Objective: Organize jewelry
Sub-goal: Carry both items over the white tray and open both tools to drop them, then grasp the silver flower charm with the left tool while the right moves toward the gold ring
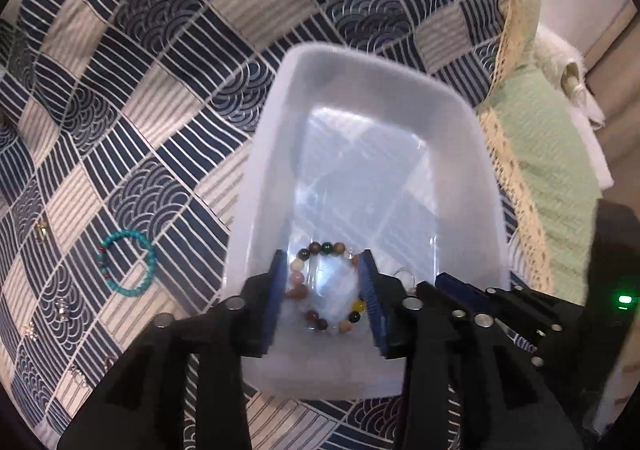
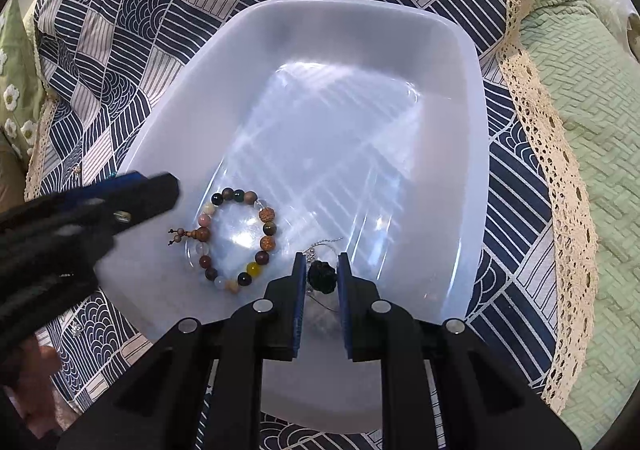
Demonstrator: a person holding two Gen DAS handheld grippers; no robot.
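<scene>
A translucent white plastic bin (image 1: 256,185) (image 2: 160,137) sits on a navy patterned cloth. A multicoloured bead bracelet (image 1: 304,292) (image 2: 236,238) lies on its floor. My left gripper (image 1: 325,262) is open above the bracelet, its fingers straddling it, apart from it. My right gripper (image 2: 320,262) is open over the bin, with a black flower pendant (image 2: 321,276) on a thin silver chain (image 2: 326,242) lying between its fingers. The left gripper also shows in the right wrist view (image 2: 132,193), and the right gripper in the left wrist view (image 1: 460,290). A turquoise bead bracelet (image 1: 128,264) lies on the cloth left of the bin.
Several small metal jewelry pieces lie on the cloth at the left: a gold one (image 1: 41,230) and silver ones (image 1: 61,309) (image 1: 29,329) (image 2: 75,326). A green quilted blanket (image 1: 536,177) (image 2: 580,97) with a lace border lies to the right.
</scene>
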